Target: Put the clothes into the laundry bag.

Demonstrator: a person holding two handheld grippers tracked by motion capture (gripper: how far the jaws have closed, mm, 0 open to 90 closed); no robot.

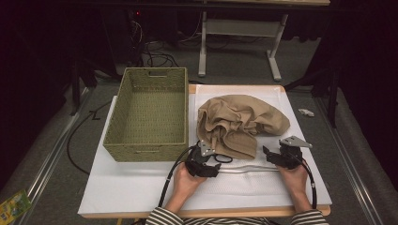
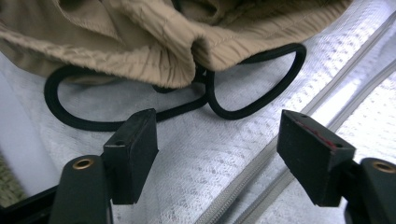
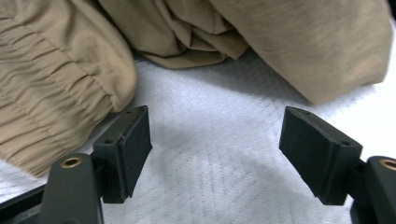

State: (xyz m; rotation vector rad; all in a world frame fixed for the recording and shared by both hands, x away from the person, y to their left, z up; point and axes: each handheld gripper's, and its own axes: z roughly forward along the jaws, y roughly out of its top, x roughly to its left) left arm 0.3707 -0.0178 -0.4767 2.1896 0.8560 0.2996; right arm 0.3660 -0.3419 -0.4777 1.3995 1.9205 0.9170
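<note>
Hovering beside the tan garment (image 1: 239, 124), both grippers' fingers (image 2: 130, 149) (image 3: 126, 149) stand spread, holding and touching nothing.

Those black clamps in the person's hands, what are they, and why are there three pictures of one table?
They are hand-held grippers: two-jaw clamps that a person works. The high view looks down on the table: the left gripper and the right gripper sit at the near edge of a crumpled tan garment, which lies on a white mat. A woven basket stands to its left. The other two pictures come from a camera on each gripper, looking along its jaws. The left gripper view shows the garment's black drawstring looped on the mat just ahead of its open jaws. The right gripper view shows open jaws too, beside the elastic waistband. Nothing is held.
</note>
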